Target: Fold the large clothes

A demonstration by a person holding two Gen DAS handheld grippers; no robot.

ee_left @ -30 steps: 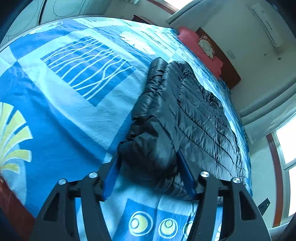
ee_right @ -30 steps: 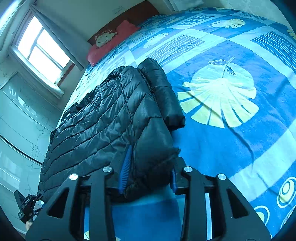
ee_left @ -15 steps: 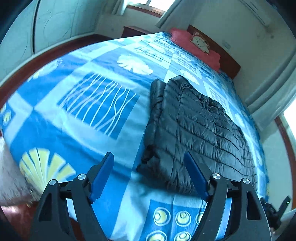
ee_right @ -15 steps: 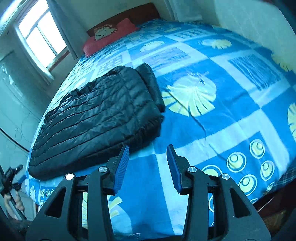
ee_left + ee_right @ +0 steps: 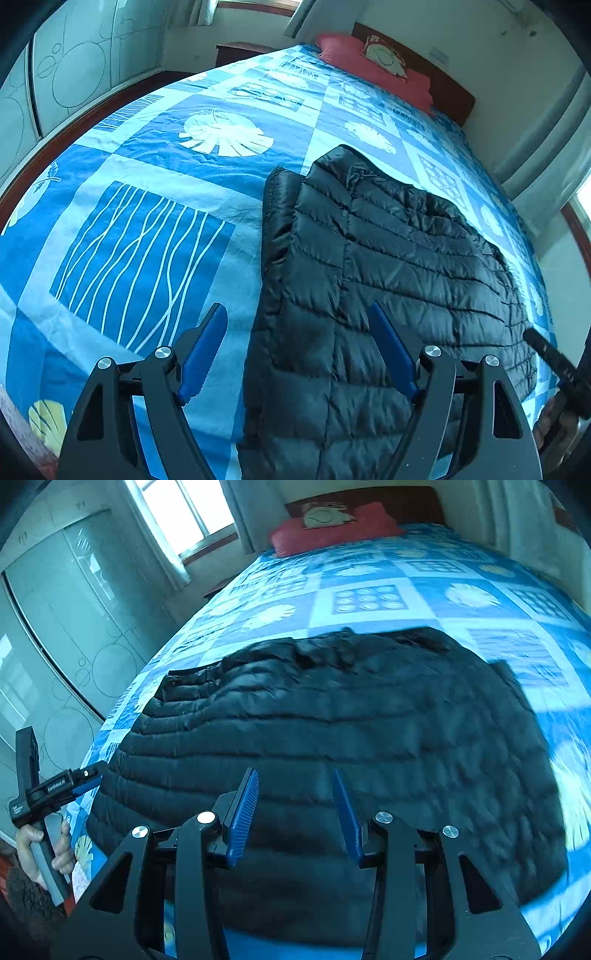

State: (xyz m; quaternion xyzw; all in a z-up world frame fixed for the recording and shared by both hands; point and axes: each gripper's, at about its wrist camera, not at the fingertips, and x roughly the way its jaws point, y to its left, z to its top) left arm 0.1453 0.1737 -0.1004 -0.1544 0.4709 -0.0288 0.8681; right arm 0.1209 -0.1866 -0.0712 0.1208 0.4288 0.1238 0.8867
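Left wrist view: the left gripper (image 5: 297,347) is tilted down over the black puffer jacket (image 5: 388,280), jaws wide and empty. The right gripper (image 5: 295,808) is angled likewise, jaws part-open, empty. The jacket is spread on the bed (image 5: 147,221).

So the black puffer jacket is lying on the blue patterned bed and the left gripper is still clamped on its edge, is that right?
Not quite. The black puffer jacket does lie on the blue patterned bed, but the left gripper is not clamped on it: the left wrist view shows its jaws standing wide apart, clear of the fabric.
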